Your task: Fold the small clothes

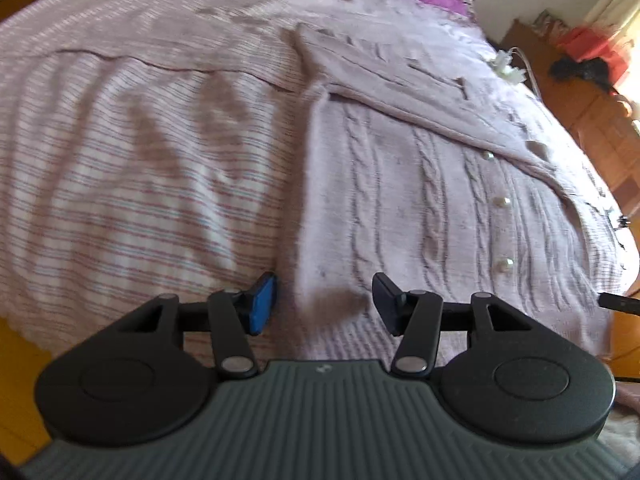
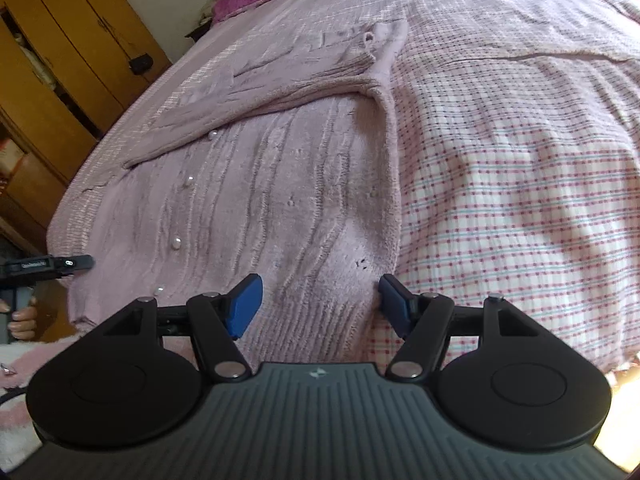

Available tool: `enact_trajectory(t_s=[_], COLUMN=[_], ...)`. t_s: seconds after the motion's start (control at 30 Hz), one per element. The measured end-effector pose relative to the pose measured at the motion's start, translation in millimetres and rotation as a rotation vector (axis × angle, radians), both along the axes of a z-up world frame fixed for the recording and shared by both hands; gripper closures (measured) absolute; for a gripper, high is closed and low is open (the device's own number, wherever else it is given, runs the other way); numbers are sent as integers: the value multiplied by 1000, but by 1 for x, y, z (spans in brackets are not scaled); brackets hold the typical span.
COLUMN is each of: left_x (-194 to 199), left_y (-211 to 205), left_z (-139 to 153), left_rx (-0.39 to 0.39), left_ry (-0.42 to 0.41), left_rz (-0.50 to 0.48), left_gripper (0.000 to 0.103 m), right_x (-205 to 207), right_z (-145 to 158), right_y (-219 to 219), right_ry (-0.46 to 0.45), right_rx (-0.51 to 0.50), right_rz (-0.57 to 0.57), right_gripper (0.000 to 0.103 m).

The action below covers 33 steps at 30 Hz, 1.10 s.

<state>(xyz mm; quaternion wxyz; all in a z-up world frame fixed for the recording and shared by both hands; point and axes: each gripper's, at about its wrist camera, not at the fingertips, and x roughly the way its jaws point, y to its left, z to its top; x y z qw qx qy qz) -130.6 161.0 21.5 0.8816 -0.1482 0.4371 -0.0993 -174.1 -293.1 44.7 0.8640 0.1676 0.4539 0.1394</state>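
On the checked bedspread (image 2: 520,200) — pink cable-knit cardigan (image 2: 280,200) flat, sleeves folded in. Left gripper (image 1: 324,304) and right gripper (image 2: 320,306) spread, empty, at cardigan's hem corners. Next, probably: pinch hem, fold toward collar.

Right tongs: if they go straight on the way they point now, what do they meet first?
Probably the hem of the pink cable-knit cardigan lying on the checked bedspread; the right tongs are open above it, though depth is unclear.

Each claw, left claw (image 1: 324,304) and right claw (image 2: 320,306), has black linkage arms, silver rivets and blue pads (image 2: 244,306). A ribbed grey body (image 2: 320,420) sits behind the right claw, carrying a small pale logo.
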Motion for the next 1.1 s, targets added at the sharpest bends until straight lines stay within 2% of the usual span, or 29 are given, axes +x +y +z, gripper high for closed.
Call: enact_trajectory(t_s=[0.2, 0.33, 0.43, 0.5, 0.6, 0.67, 0.97, 1.07, 1.1], left_x=[3, 1, 6, 12, 17, 16, 7, 11, 15], left_y=[-5, -6, -7, -10, -14, -15, -12, -9, -9], left_z=[1, 2, -2, -5, -3, -2, -7, -16, -18], left_rx=[-24, 2, 46, 47, -15, -79, -98, -165, -185], left_ry=[7, 14, 41, 52, 48, 46, 42, 48, 56], left_rz=[-22, -33, -19, -14, -63, -102, -139, -159, -154], left_gripper=[48, 48, 49, 49, 49, 49, 49, 50, 50], right_x=[3, -2, -1, 5, 18, 22, 19, 26, 28], right_z=[2, 3, -4, -10, -20, -21, -19, -26, -28], right_y=[-9, -9, -7, -5, -4, -2, -3, -2, 0], right_ry=[6, 21, 23, 21, 40, 45, 44, 34, 31], right_rx=[18, 2, 57, 124, 202, 198, 204, 236, 244], right_rz=[-33, 5, 39, 46, 43, 53, 103, 94, 91], right_gripper=[32, 32, 32, 31, 31, 31, 31, 39, 52])
